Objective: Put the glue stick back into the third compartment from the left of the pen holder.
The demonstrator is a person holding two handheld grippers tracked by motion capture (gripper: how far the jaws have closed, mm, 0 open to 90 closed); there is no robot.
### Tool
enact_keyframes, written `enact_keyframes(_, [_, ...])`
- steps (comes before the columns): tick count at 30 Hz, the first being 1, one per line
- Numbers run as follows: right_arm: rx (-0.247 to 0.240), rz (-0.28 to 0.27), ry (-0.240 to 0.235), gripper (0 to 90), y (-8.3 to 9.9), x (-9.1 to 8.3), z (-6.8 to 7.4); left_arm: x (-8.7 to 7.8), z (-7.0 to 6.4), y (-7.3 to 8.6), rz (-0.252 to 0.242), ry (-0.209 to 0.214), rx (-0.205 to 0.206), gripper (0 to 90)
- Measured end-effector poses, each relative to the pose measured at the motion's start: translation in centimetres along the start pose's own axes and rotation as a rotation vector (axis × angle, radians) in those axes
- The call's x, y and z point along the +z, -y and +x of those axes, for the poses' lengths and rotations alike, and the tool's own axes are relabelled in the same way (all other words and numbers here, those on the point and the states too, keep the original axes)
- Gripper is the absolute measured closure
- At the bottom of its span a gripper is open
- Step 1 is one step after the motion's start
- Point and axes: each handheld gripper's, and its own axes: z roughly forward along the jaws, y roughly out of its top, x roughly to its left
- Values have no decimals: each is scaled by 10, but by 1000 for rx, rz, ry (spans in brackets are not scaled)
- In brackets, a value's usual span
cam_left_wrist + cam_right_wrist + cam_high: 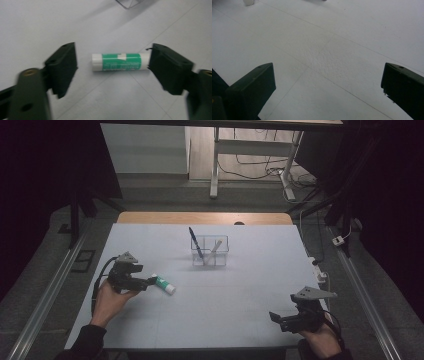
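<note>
A green and white glue stick lies flat on the white table, left of centre. My left gripper is open at its near end. In the left gripper view the glue stick lies crosswise between the two jaws; its right end meets the right jaw and a gap remains at the left jaw. A clear box stands in the middle of the table with a dark blue pen and a white stick upright in it. My right gripper sits open near the front right edge, holding nothing.
A wooden strip runs along the table's far edge. White table legs and cables lie on the floor beyond. A power strip hangs by the table's right edge. Bare surface lies between the two grippers.
</note>
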Motion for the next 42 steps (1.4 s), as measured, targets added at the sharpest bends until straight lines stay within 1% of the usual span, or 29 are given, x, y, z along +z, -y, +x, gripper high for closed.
enact_keyframes(2, [0, 1, 0, 0, 0, 0, 0, 3, 5, -1, 4, 1, 0, 368])
enact_keyframes(4, [-2, 1, 0, 0, 0, 0, 0, 6, 10, -1, 18, -9, 3, 464])
enact_keyframes(5, [-2, 1, 0, 0, 0, 0, 0, 8, 12, -1, 27, -12, 11, 528])
enact_keyframes(8, [-2, 1, -1, 0, 0, 0, 0, 14, 17, 1, 54, -22, 24, 674])
enact_keyframes(9, [-3, 3, -1, 0, 0, 0, 0, 16, 19, 2, 64, -29, 32, 717])
enact_keyframes(11, [-2, 2, -3, 0, 0, 0, 0, 19, 22, 3, 79, -33, 33, 806])
enact_keyframes(13, [-4, 4, -3, 0, 0, 0, 0, 23, 24, 4, 98, -34, 39, 875])
enact_keyframes(14, [-3, 4, -4, 0, 0, 0, 0, 25, 25, 4, 109, -42, 46, 880])
enact_keyframes(15, [-4, 4, -3, 0, 0, 0, 0, 28, 25, 4, 122, -40, 54, 881])
enact_keyframes(16, [-3, 4, -3, 0, 0, 0, 0, 30, 25, 5, 130, -44, 53, 881])
enact_keyframes(19, [-5, 4, -5, 0, 0, 0, 0, 36, 26, 5, 165, -64, 68, 882])
enact_keyframes(21, [-7, 5, -7, 0, 0, 0, 0, 38, 27, 6, 177, -66, 69, 882])
enact_keyframes(24, [-8, 6, -8, 0, 0, 0, 0, 40, 29, 7, 186, -58, 62, 883])
enact_keyframes(29, [-12, 6, -9, 0, 0, 1, 1, 42, 28, 8, 201, -49, 77, 884])
enact_keyframes(33, [-11, 6, -10, 0, 0, 1, 1, 41, 27, 8, 208, -41, 83, 884])
enact_keyframes(37, [-14, 6, -10, 0, 0, 1, 1, 40, 26, 9, 210, -36, 77, 884])
enact_keyframes(42, [-15, 7, -10, 0, 0, 1, 1, 37, 24, 11, 215, -25, 79, 885])
